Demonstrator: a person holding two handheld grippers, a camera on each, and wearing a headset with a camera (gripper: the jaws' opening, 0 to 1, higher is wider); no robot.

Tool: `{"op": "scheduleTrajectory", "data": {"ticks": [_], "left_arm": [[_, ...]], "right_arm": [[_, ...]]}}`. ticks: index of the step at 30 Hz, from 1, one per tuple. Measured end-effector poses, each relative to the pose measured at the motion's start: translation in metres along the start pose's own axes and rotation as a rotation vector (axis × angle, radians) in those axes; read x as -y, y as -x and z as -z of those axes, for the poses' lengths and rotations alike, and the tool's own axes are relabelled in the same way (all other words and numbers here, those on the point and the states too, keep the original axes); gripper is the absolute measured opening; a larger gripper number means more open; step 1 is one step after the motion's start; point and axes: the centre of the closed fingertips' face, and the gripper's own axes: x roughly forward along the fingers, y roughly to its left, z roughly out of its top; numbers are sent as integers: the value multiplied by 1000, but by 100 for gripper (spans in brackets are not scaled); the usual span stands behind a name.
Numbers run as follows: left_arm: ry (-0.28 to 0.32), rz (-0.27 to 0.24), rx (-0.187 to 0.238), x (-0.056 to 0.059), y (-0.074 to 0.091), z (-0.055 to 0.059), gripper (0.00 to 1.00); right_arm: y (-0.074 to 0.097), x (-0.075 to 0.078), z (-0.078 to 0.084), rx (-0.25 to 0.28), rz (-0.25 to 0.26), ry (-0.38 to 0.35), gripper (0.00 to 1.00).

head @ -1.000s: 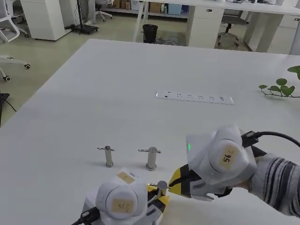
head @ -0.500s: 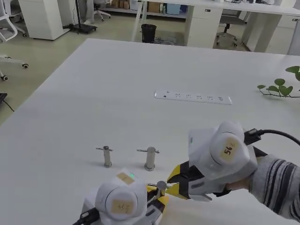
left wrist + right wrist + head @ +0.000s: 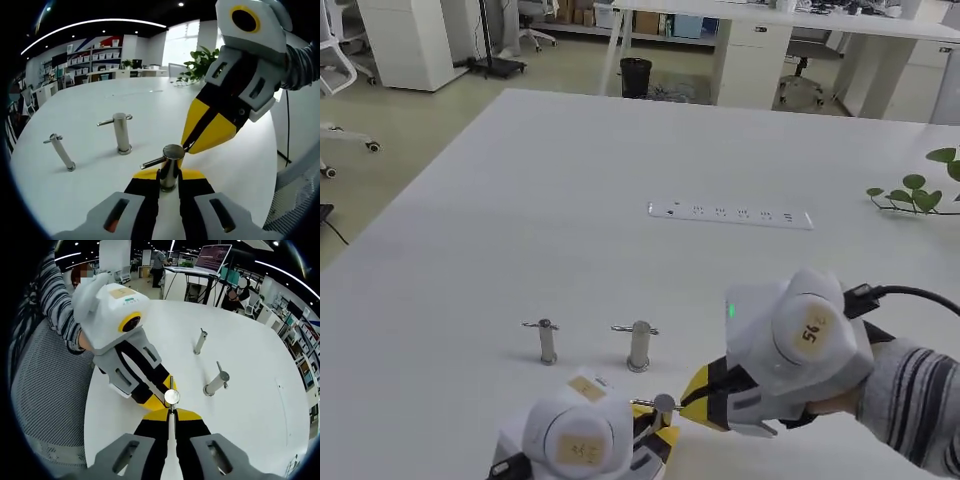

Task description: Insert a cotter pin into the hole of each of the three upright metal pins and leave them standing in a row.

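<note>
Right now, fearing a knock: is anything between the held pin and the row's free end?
Nothing visible: the table beside the nearer standing pin is bare; the left gripper holds the third pin.

left hand-held gripper (image 3: 656,423) cut by bottom edge, plant (image 3: 912,193) cropped right

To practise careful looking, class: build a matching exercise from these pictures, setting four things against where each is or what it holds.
1 left gripper
2 right gripper
3 power strip
4 plant

A lies flat in the middle of the table
B shut on the cotter pin
C at the table's right side
D shut on the nearest metal pin

Pairs: 1-D, 2-B, 3-A, 4-C
</note>
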Motion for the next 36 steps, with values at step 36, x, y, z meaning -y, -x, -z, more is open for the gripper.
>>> {"op": "scheduleTrajectory", "data": {"ticks": [36], "left_arm": [[16,73,-17,2,18,-3,44]], "right_arm": [[-23,-1,-9,62,-10,-138,11]]}}
